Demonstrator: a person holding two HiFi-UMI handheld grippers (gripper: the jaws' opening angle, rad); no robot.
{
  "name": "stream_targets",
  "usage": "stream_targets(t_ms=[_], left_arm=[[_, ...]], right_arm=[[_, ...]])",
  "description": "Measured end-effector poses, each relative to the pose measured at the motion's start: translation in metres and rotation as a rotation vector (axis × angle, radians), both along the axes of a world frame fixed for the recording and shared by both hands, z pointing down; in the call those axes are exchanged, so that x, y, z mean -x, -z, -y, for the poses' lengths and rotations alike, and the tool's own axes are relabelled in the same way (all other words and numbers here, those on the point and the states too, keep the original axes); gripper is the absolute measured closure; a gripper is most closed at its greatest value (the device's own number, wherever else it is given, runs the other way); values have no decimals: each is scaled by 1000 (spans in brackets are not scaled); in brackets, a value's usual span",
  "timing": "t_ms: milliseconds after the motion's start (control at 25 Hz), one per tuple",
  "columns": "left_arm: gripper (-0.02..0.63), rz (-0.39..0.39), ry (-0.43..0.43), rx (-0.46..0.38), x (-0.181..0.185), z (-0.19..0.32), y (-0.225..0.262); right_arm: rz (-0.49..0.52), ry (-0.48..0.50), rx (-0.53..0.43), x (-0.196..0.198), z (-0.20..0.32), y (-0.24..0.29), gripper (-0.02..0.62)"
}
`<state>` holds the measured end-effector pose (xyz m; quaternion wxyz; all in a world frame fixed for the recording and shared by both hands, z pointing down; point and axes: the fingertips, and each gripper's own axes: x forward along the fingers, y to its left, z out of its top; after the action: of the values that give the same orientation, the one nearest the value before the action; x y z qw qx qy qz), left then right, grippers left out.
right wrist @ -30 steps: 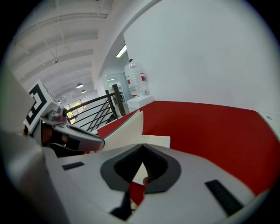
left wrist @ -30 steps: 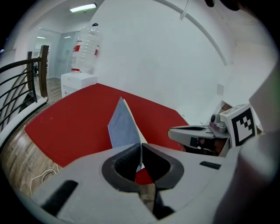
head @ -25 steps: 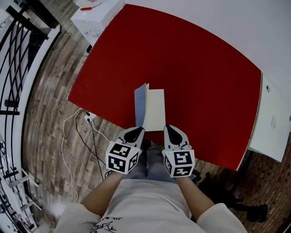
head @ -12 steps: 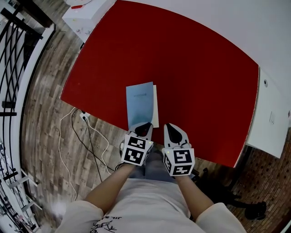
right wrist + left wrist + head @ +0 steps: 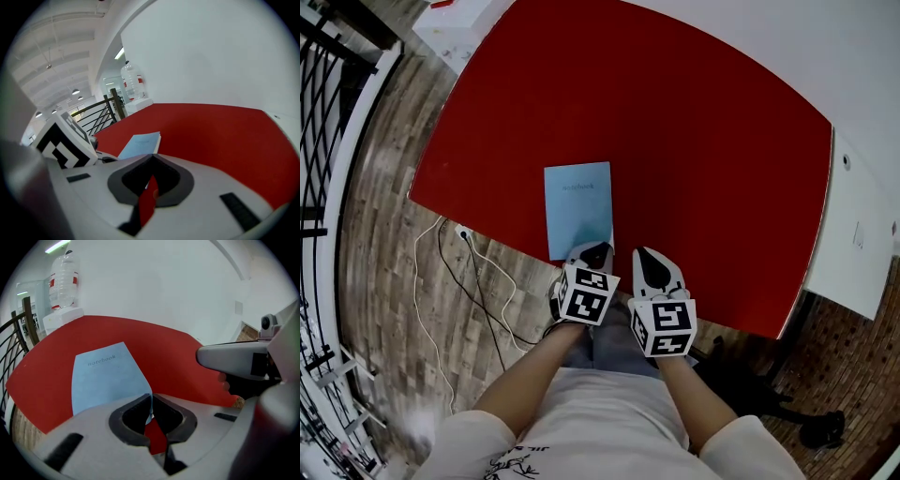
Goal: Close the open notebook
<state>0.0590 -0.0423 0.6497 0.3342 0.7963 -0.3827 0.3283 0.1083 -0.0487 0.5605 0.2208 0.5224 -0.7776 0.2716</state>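
The light blue notebook [image 5: 577, 208] lies closed and flat near the front edge of the red table [image 5: 703, 141], its cover word facing up. My left gripper [image 5: 595, 251] sits at the notebook's near right corner. In the left gripper view the jaws [image 5: 151, 399] are shut with that corner of the cover [image 5: 105, 378] pinched between the tips. My right gripper [image 5: 649, 264] hovers just right of it over bare red table, shut and holding nothing. The right gripper view shows the notebook [image 5: 139, 143] ahead to the left and the left gripper's marker cube [image 5: 63, 143] beside it.
A white cabinet [image 5: 455, 28] stands off the table's far left corner, with a water bottle [image 5: 63, 280] on it. Cables [image 5: 459, 281] trail over the wooden floor at the left, by a black railing [image 5: 328, 94]. A white ledge [image 5: 862, 234] borders the table's right side.
The blue cover stood upright beside the cream page, then swung over it and now lies flat. My left gripper came down and rightward with it. The right gripper barely shifted.
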Motion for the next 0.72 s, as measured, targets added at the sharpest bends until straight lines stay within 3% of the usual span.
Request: stream_targets(t_ms=[720], left_arm=[[569,34,14,13,-11,2,-20]], right_arm=[[11,1,20,-11,-3,-14,589]])
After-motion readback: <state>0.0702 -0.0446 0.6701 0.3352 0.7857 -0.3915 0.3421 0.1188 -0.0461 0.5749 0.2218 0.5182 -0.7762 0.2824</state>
